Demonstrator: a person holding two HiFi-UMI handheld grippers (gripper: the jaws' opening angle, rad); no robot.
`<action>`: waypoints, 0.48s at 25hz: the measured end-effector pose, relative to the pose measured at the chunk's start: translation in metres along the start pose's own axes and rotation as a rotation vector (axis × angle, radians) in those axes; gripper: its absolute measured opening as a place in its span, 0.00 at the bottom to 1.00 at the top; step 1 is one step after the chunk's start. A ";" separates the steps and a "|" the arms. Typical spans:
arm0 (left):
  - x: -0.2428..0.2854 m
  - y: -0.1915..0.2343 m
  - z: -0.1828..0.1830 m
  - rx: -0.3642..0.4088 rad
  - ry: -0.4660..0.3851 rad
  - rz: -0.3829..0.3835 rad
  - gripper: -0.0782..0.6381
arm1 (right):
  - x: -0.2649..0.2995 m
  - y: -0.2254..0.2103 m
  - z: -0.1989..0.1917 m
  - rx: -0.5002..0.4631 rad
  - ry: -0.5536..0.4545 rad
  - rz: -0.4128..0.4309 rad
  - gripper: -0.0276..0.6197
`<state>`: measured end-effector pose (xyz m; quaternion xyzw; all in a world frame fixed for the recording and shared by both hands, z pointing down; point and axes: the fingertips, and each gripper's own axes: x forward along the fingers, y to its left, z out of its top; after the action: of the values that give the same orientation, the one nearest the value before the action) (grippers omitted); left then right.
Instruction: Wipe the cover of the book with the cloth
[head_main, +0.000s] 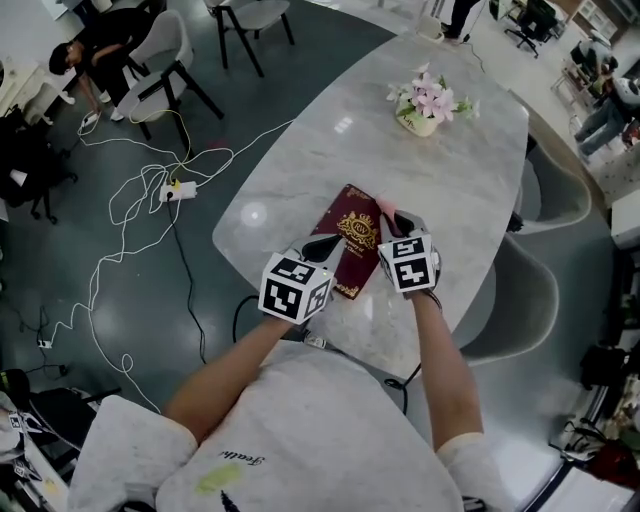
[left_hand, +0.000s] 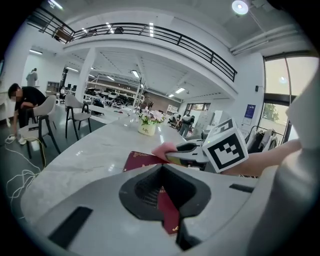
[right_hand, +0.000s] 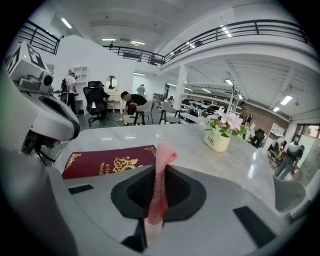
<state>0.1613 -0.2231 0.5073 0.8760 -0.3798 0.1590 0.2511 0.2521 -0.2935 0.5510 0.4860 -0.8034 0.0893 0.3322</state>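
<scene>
1. Book edge is sitting pinched between the narrow jaws of the left tool. The left gripper view is showing the dark red cover running down into the jaw gap.
2. The right tool is gripping the pink cloth, which is standing up as a thin strip from between its jaws in the right gripper view.
3. The head view is showing what neither tool view does: both tools are hanging side by side over the near end of the marble worktop. The left tool is at the left edge of the book and the right tool is at its right edge. The cloth is poking out just beside the cover.
4. The right gripper view is showing the gold crest and lettering on the book, which is lying on the worktop. The left gripper view is catching only a slice of cover, with the cloth at the tip of the right tool.
5. A pot of pink flowers is standing farther along the worktop, well apart from the book.
6. Only the head view is taking in the floor, where white cables are trailing beside chairs.
</scene>
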 end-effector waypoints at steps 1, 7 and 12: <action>0.000 0.001 -0.002 0.001 0.001 -0.002 0.12 | 0.000 0.005 -0.002 -0.001 0.007 0.009 0.07; -0.007 0.009 -0.006 -0.016 0.002 -0.021 0.12 | -0.002 0.024 -0.005 0.009 0.017 0.012 0.07; -0.018 0.016 -0.009 -0.008 0.017 -0.032 0.12 | -0.007 0.040 -0.007 0.025 0.039 0.000 0.07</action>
<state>0.1365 -0.2172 0.5116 0.8796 -0.3643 0.1607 0.2602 0.2236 -0.2643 0.5589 0.4882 -0.7956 0.1087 0.3419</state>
